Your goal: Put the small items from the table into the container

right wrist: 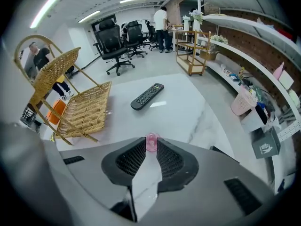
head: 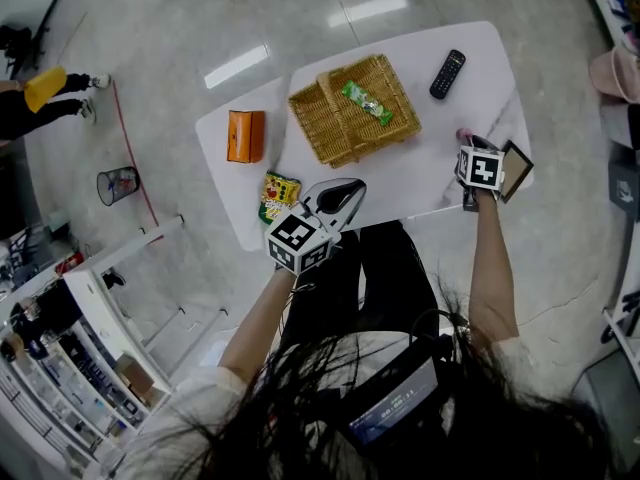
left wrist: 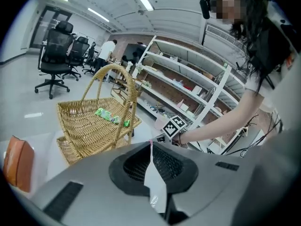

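The right gripper (right wrist: pixel 151 145) has its jaws clamped on a small pink item (right wrist: pixel 151 140), held at the very tips. The item looks rounded and is too small to tell its long axis. It sits at the table (right wrist: pixel 188 112) surface near the right edge, with the gripper tilted steeply down.

Beyond it lies a black remote (right wrist: pixel 147 96), its long axis running diagonally away from the jaws toward the far edge. To the left stands the wicker basket (head: pixel 330 133). A green packet (head: pixel 366 101) lies inside it, its length slanting across the weave.

The left gripper (left wrist: pixel 151 145) has its jaws together with nothing between them, and it hovers off the near table edge, pointing toward the basket. Beside it lies a yellow-green snack bag (head: pixel 279 196). An orange box (head: pixel 245 135) lies farther left, lengthwise away from the person.
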Demonstrator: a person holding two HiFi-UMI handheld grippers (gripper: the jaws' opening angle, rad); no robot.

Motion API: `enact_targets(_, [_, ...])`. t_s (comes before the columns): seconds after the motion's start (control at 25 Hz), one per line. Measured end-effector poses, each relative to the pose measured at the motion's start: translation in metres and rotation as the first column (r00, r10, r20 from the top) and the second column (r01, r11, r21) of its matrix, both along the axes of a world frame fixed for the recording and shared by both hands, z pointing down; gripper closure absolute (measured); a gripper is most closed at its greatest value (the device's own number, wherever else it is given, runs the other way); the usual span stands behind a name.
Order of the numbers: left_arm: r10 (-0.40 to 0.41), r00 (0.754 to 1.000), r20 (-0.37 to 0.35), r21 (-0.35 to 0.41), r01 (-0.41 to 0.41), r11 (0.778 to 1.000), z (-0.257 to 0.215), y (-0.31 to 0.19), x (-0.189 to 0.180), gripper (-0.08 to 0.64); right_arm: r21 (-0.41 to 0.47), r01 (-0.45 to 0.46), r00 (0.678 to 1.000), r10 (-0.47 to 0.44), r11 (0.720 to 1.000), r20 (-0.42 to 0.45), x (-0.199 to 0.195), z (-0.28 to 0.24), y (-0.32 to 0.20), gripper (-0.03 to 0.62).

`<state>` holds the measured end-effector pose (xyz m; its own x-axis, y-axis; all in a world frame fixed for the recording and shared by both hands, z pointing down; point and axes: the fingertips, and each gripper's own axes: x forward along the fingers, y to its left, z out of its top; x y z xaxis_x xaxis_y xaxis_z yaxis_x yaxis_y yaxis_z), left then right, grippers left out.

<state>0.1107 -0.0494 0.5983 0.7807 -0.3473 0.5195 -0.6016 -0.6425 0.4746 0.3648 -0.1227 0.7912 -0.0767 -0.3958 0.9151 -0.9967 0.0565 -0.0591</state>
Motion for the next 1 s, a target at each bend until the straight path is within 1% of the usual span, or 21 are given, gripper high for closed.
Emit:
enact_targets(0.16, [-0.013, 1.0, -0.004, 0.002, 0.013, 1.0, -0.003, 0.004, -0.005, 0.551, 0.046, 0.032, 0.999, -0.033, 0.998, 0.025, -0.011, -0.018, 0.008, 0.514])
enact_targets(0.32, [-0.03, 0.999, -0.014, 0.005, 0.03, 1.0, -0.003, 0.007, -0.012, 0.551, 0.106, 0.101, 0.993, -0.106, 0.989, 0.043, -0.035, -0.052, 0.021, 0.514])
enact_targets(0.48, [-0.046, 0.998, -0.03, 0.011, 0.046, 0.999, -0.008, 0.011, -0.019, 0.551, 0.151, 0.169, 0.981, -0.18, 0.974, 0.066, -0.066, -0.093, 0.041, 0.515])
enact_targets(0.72, [-0.052, 0.998, -0.032, 0.036, 0.053, 0.998, -0.025, 0.014, -0.042, 0.551, 0.204, 0.259, 0.949, -0.288, 0.944, 0.13, -0.133, -0.159, 0.069, 0.515])
enact_targets(0.84, [-0.084, 0.996, -0.043, 0.052, 0.086, 0.995, -0.039, 0.012, -0.06, 0.551, 0.247, 0.305, 0.928, -0.345, 0.92, 0.143, -0.172, -0.194, 0.074, 0.515])
enact_targets(1.0, [-0.116, 0.992, -0.043, 0.071, 0.118, 0.99, -0.053, 0.013, -0.089, 0.551, 0.315, 0.341, 0.9, -0.405, 0.886, 0.163, -0.225, -0.237, 0.068, 0.515])
